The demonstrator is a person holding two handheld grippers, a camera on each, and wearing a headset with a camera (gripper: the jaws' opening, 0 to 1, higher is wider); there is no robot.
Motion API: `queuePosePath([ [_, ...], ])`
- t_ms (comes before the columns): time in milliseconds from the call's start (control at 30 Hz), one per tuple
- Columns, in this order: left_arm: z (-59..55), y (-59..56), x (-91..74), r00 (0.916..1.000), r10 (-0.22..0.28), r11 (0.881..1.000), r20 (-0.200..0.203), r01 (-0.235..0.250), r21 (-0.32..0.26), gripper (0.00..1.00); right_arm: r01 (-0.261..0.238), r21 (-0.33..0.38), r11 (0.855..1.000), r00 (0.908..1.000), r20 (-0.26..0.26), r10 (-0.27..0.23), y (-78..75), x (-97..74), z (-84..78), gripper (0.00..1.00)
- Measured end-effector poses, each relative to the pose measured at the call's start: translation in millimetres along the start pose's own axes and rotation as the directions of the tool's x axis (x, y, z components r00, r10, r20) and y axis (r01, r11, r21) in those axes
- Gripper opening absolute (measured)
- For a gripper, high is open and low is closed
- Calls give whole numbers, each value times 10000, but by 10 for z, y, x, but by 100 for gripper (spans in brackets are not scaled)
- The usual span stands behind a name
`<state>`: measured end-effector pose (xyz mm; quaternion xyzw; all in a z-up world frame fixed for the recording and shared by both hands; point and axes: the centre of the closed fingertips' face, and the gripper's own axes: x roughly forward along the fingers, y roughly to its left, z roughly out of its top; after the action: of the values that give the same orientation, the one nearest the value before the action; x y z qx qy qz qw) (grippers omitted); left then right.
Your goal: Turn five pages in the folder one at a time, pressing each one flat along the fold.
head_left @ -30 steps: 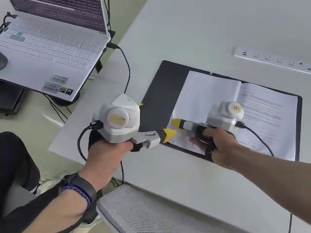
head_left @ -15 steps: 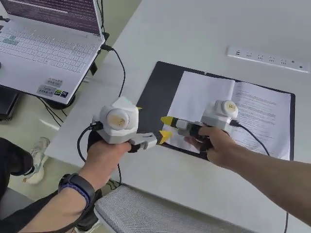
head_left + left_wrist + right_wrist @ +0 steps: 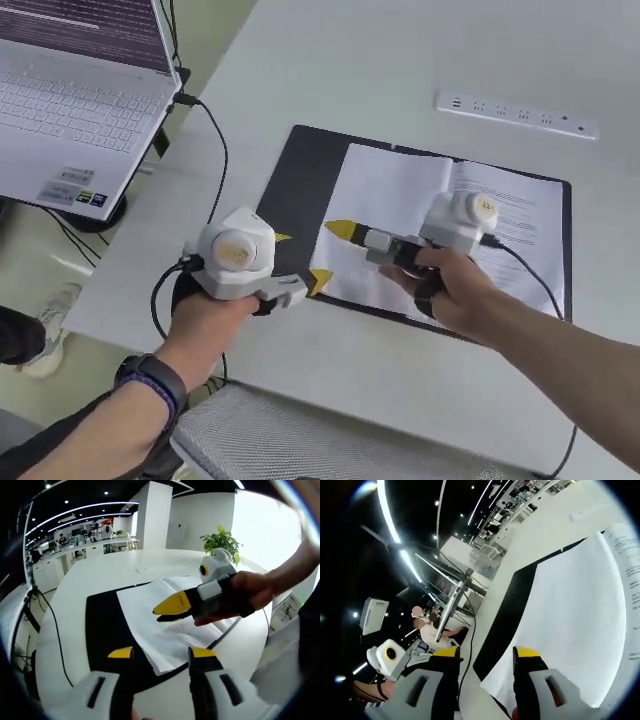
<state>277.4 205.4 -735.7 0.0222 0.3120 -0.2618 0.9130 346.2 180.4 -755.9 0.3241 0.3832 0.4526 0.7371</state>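
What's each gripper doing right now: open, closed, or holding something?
Left gripper: jaws open, holding nothing.
Right gripper: jaws open, holding nothing, over the white paper page of the black folder.

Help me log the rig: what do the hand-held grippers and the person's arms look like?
The left hand-held gripper and right hand-held gripper share grey jaws with yellow tips and rounded white bodies, each trailing a black cable. The left wrist wears a dark band edged purple; both forearms are bare.
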Motion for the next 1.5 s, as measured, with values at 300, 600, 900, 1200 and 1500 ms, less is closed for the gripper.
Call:
queuePosePath([
  [300,-193,0,261,9968,-367,9988,-713,388,284,29,124,-134,9998,9933,1155,-108,-31,-402,323,39],
  [600,-467,102,485,9909,-229,9972,-1327,320,671,21,551,50,9985,9906,1255,-553,-122,-682,264,36],
  [900,-648,146,506,9863,-95,9940,-1646,274,1063,19,872,70,9962,9891,1182,-874,-161,-778,215,29],
  [1200,-611,152,475,9874,154,9940,-1576,19,1092,14,1081,-67,9941,9868,1224,-1065,-262,-785,336,26],
  [1500,-601,126,454,9857,354,9904,-1646,-126,1376,15,1622,-510,9854,9802,1233,-1549,-524,-790,584,17],
])
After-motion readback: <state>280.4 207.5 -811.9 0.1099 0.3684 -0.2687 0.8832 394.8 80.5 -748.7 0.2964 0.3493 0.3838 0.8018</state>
